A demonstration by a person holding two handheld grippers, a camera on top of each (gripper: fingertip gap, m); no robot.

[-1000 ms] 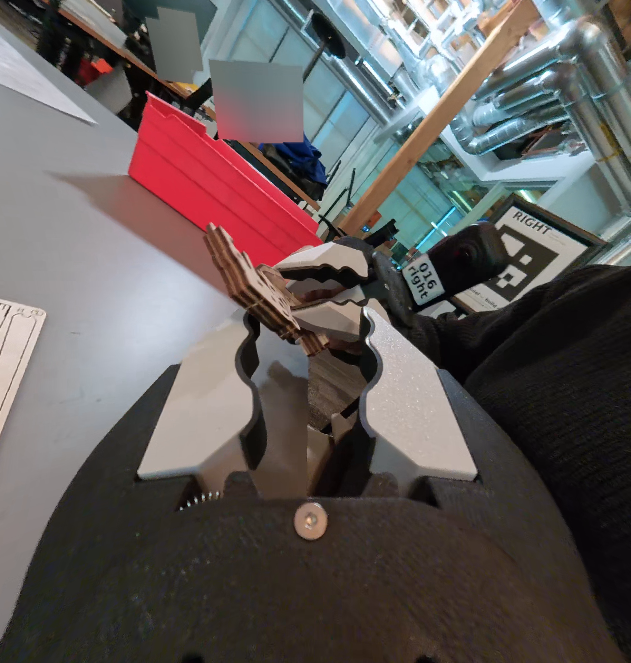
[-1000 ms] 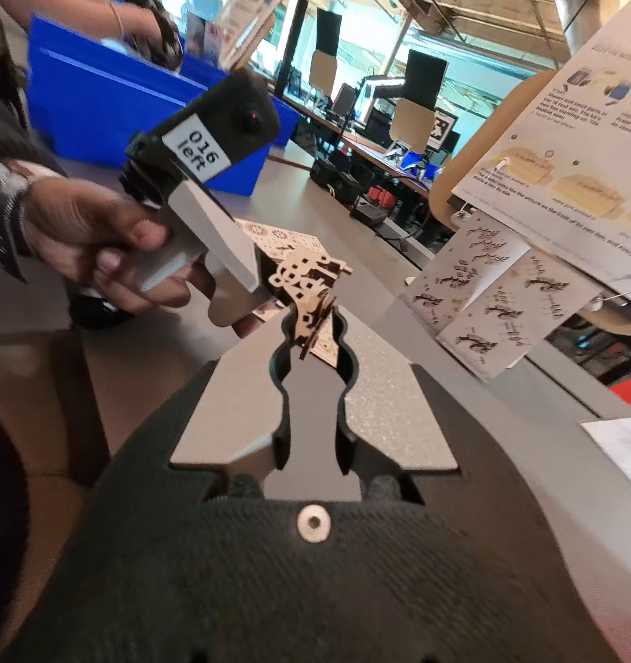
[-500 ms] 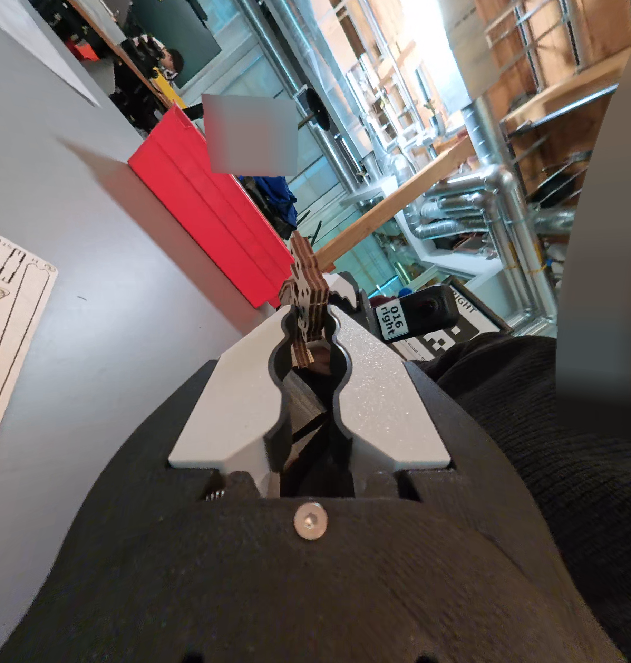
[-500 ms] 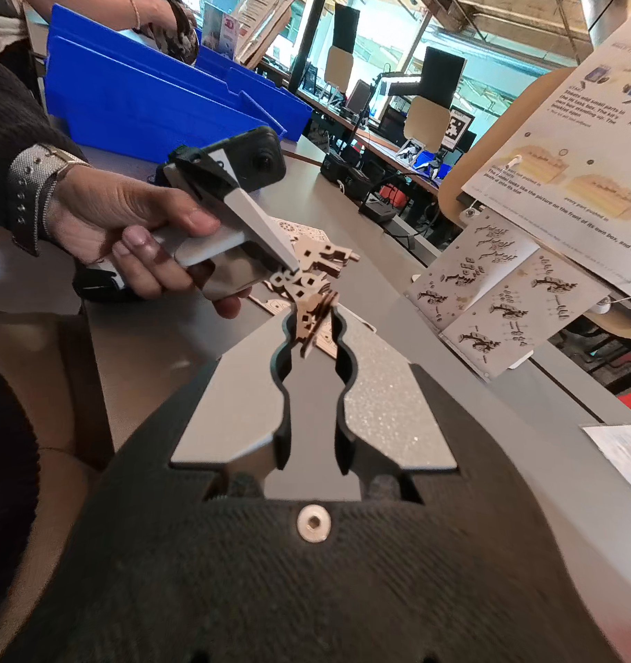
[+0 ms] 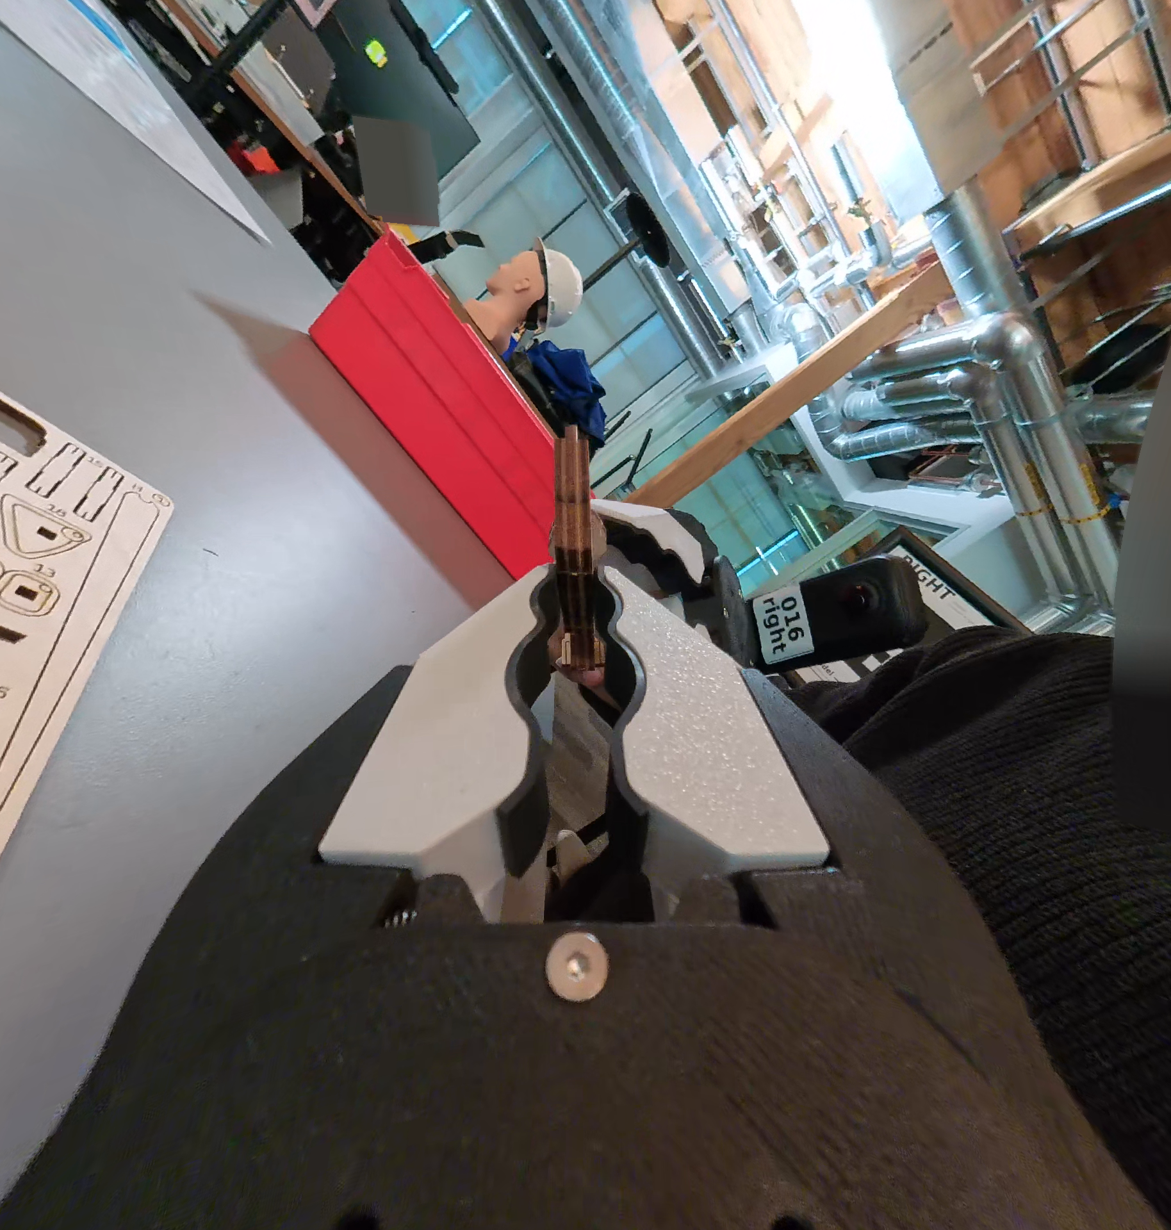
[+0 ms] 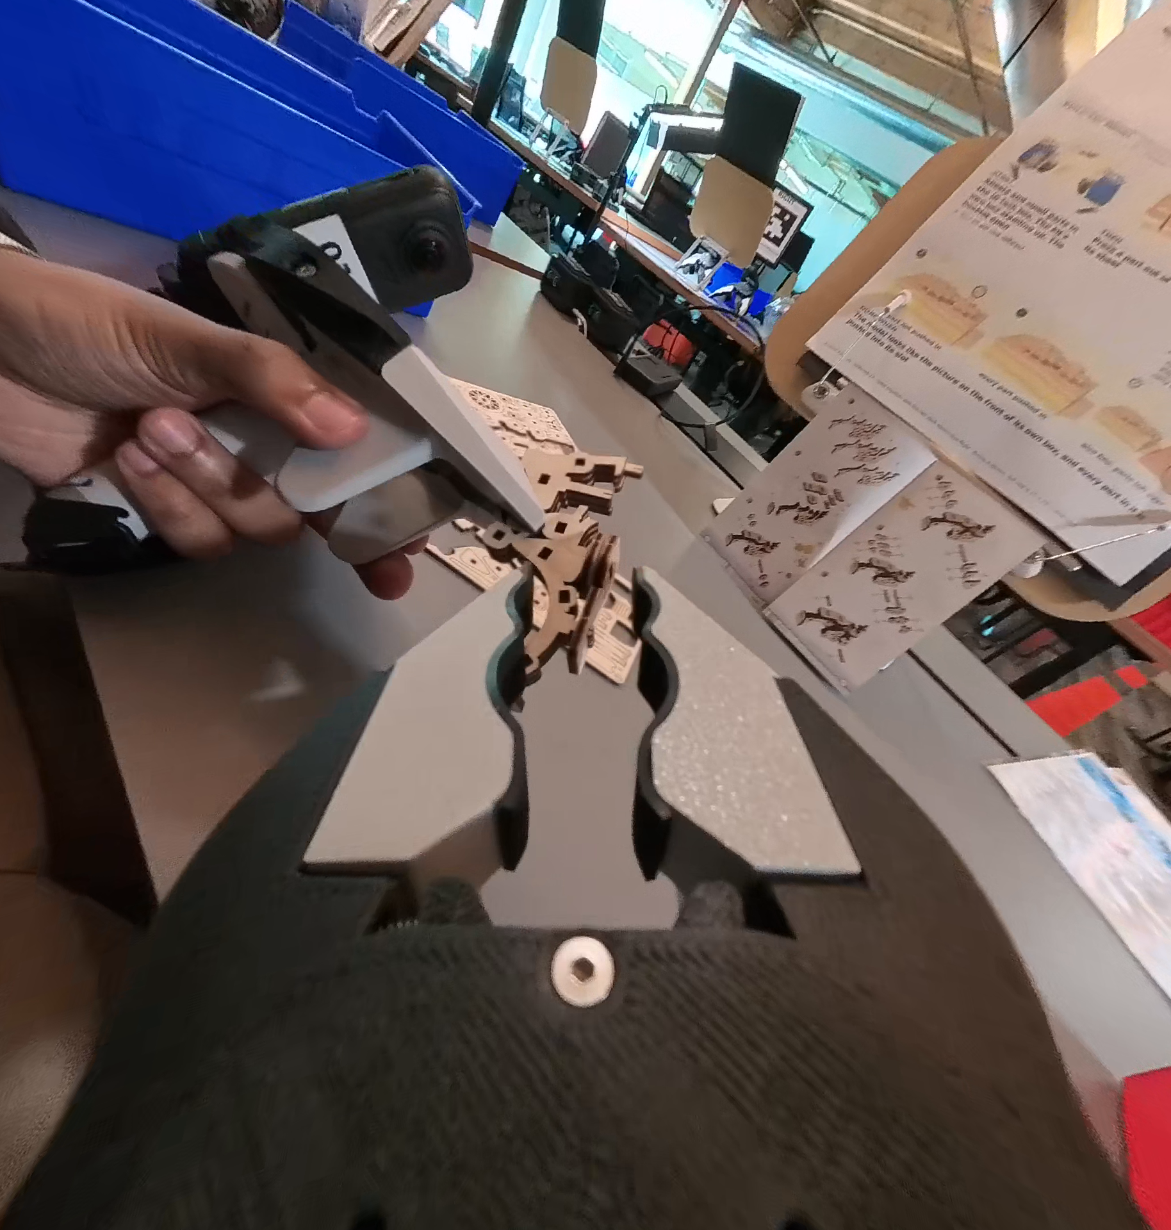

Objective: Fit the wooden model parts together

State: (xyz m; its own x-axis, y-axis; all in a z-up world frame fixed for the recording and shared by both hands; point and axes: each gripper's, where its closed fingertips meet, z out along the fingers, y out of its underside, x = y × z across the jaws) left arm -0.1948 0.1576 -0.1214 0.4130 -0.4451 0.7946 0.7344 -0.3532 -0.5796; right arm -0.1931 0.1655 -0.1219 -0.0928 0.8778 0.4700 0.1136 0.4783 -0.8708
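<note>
Left claw [image 5: 577, 592]: grey fingers pressed together on a layered, laser-cut brown plywood model assembly [image 5: 575, 526], seen edge-on and upright between the tips, lifted clear of the grey worktop [image 5: 170, 346]

Same assembly [image 6: 563, 566] in right wrist view: flat notched plates with square holes, gripped at one corner by the left claw [image 6: 526, 516], lower end hanging between the fingers of the right claw [image 6: 579, 599]

Right claw: fingers spread apart; lower plate close to the left finger, contact not discernible; right finger clear of the wood

Person's hand [image 6: 170, 412]: wrapped round the left claw's grey handle

Pale plywood sheet of numbered cut-out parts [image 5: 30, 599]: flat on the worktop beside the left claw, toward the near edge

Second pale plywood sheet [image 6: 503, 412]: flat on the worktop beyond the assembly, partly hidden by it

Red plastic bin [image 5: 436, 399]: at the far edge in left wrist view

Blue plastic bins [image 6: 203, 120]: along the far edge in right wrist view

Printed instruction sheets [image 6: 969, 432]: clipped to a round-cornered brown board toward the right edge
</note>
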